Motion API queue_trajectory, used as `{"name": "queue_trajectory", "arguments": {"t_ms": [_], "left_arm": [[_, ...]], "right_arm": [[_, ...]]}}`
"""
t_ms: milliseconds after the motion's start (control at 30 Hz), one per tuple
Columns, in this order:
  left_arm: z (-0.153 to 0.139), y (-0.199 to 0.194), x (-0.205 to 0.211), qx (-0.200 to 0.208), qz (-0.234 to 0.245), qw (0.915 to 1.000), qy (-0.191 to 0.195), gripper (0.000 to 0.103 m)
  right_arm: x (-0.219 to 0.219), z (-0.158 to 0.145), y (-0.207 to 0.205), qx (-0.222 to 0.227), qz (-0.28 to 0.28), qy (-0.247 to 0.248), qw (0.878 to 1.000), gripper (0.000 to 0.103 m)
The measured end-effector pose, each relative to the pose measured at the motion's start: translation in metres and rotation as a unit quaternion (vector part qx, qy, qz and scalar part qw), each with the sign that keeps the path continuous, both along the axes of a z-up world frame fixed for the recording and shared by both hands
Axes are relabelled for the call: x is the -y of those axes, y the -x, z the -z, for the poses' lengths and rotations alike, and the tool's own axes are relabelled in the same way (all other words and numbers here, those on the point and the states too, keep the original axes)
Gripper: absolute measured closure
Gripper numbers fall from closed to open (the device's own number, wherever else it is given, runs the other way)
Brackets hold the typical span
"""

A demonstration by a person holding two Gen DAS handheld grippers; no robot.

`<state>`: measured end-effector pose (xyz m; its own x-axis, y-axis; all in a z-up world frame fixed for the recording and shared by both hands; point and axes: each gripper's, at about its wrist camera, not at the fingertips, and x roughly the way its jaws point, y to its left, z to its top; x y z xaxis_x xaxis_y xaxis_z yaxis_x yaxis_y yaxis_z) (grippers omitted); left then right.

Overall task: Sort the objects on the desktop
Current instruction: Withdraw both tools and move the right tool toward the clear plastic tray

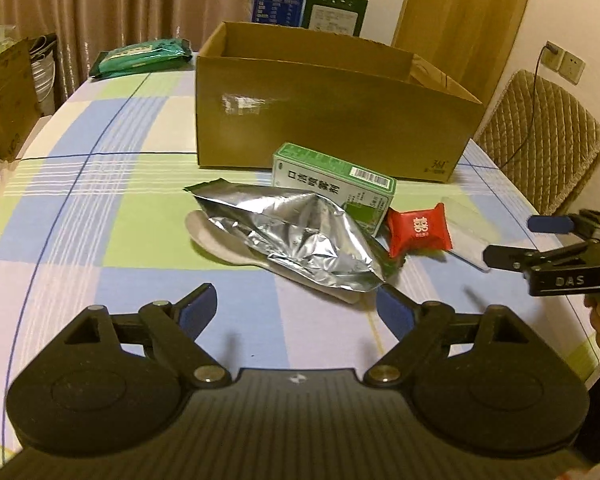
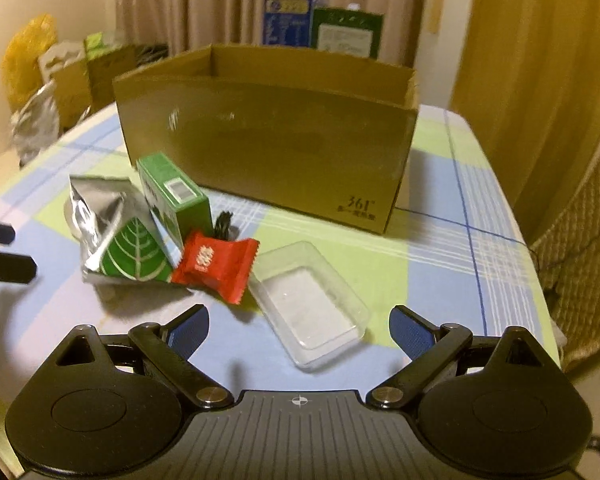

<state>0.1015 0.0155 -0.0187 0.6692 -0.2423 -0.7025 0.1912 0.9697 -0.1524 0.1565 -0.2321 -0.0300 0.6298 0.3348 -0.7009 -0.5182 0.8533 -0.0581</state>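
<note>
Checked cloth (image 1: 112, 216) covered table, curtains (image 1: 100, 4) behind; carton (image 1: 332, 116), foil bag (image 1: 300, 240), candy (image 2: 216, 266), tray (image 2: 312, 304) on it. L gripper (image 1: 296, 312) & R gripper (image 2: 299, 330) hovered low, both spread wide, nothing held

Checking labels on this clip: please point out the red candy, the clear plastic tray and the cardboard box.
red candy (image 2: 214, 266), right wrist view, middle of the wrapper.
clear plastic tray (image 2: 310, 308), right wrist view, its frosted floor.
cardboard box (image 1: 332, 120), left wrist view, its front wall.
</note>
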Motion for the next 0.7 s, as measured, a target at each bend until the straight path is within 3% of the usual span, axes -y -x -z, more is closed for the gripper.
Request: {"name": "queue_trajectory", "arguments": {"t_ms": [167,333,467,700], "left_arm": [[0.002,-0.004,0.013,0.005,0.024,0.9996,-0.013,0.018],[0.0,-0.01,0.033,0.021,0.058,0.9976,-0.033,0.018],[-0.003,-0.018,0.048,0.034,0.076,0.9962,-0.025,0.018],[-0.002,-0.031,0.078,0.037,0.1,0.9939,-0.029,0.018]], "right_arm": [[-0.003,0.014,-0.021,-0.004,-0.035,0.037,0.999,0.009],[-0.003,0.022,-0.034,-0.021,-0.046,0.036,0.998,0.011],[-0.001,0.025,-0.039,-0.034,-0.05,0.035,0.998,0.039],[0.016,0.024,-0.036,-0.046,-0.024,0.029,0.998,0.044]]}}
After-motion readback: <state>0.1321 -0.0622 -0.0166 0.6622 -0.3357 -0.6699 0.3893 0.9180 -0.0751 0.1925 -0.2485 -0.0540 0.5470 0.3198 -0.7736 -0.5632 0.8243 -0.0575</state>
